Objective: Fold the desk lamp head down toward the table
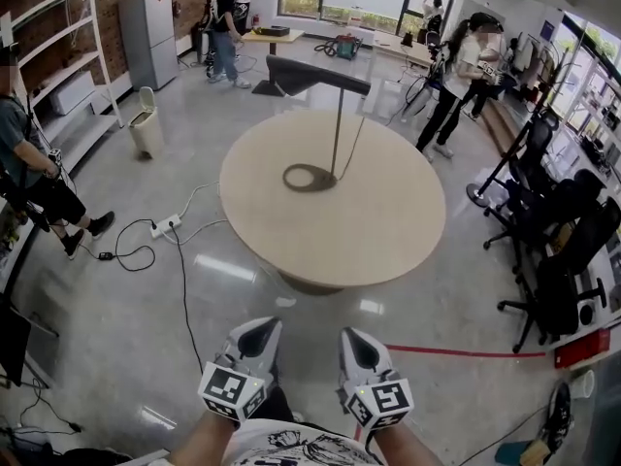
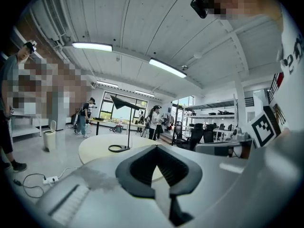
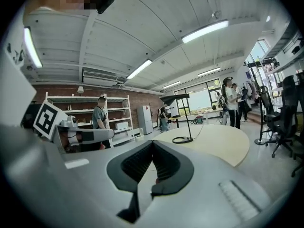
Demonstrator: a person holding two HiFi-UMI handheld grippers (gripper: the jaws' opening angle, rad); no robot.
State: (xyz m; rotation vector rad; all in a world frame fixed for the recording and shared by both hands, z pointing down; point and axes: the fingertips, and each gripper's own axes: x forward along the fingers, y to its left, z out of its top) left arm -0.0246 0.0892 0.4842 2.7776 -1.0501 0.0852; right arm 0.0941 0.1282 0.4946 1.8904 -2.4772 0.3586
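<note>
A black desk lamp (image 1: 336, 124) stands on the round beige table (image 1: 388, 223). It has a ring base (image 1: 309, 177), a thin upright pole and a flat head (image 1: 315, 74) held level at the top. The lamp (image 2: 128, 123) shows small and far off in the left gripper view, and the lamp (image 3: 183, 118) likewise in the right gripper view. My left gripper (image 1: 260, 330) and right gripper (image 1: 355, 340) are held close to my body, well short of the table's near edge. Both are shut with nothing between the fingers. The left gripper (image 2: 156, 147) and right gripper (image 3: 152, 143) point toward the table.
Black office chairs (image 1: 563, 250) crowd the right side. A power strip (image 1: 165, 226) and cables lie on the floor to the left, near a pale bin (image 1: 147, 122). A red line (image 1: 466, 351) crosses the floor. Several people stand around the room.
</note>
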